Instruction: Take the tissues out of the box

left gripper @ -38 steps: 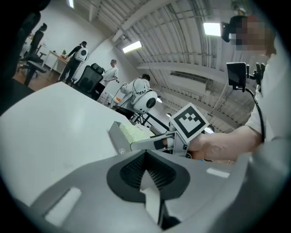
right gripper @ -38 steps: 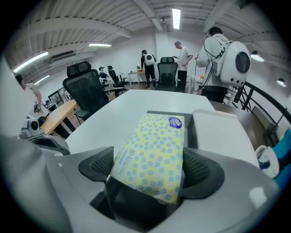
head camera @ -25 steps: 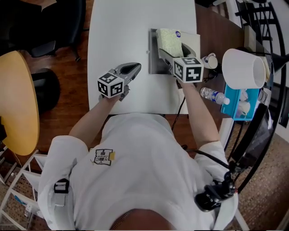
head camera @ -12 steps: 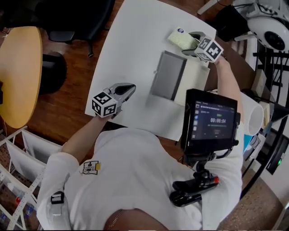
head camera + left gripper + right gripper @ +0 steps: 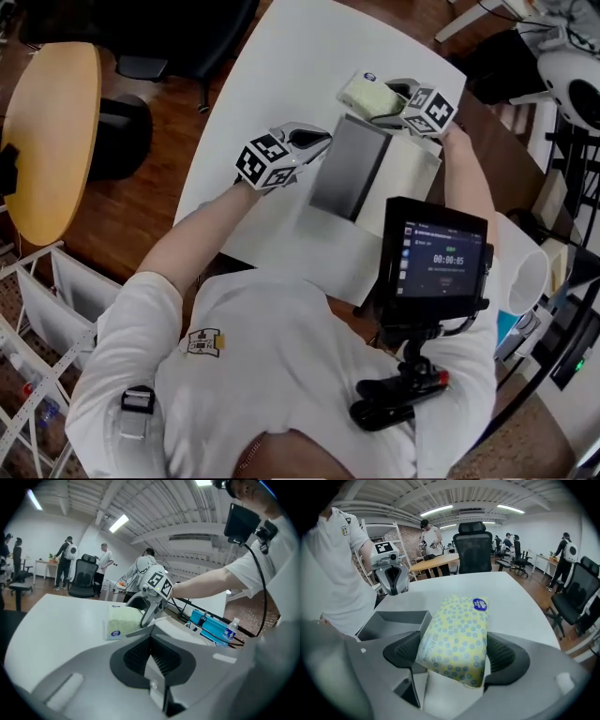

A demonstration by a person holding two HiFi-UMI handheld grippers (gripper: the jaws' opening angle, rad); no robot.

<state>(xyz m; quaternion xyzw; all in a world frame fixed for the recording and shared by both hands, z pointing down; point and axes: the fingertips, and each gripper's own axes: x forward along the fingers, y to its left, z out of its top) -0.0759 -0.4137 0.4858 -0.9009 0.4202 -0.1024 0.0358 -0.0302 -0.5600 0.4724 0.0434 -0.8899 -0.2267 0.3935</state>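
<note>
A yellow-green dotted tissue pack (image 5: pixel 364 94) lies at the far end of the open grey box (image 5: pixel 349 169), outside it, over the white table (image 5: pixel 272 75). My right gripper (image 5: pixel 392 97) has the pack (image 5: pixel 457 637) between its pads. Both pads touch its sides while the jaws are opening. The box (image 5: pixel 401 620) shows low at the left in the right gripper view. My left gripper (image 5: pixel 317 141) is shut and empty at the box's left edge. From the left gripper view the pack (image 5: pixel 123 621) sits on the table with the right gripper (image 5: pixel 143 613) at it.
The box's white lid (image 5: pixel 412 178) lies to the right of the box. A dark screen (image 5: pixel 436 267) mounted on the person's chest hides the table's near right part. A round yellow table (image 5: pixel 47 131) and a black chair (image 5: pixel 122 131) stand on the left.
My left gripper has moved forward and right, up to the box's left edge. My right gripper carried the tissue pack from over the box to the table beyond it.
</note>
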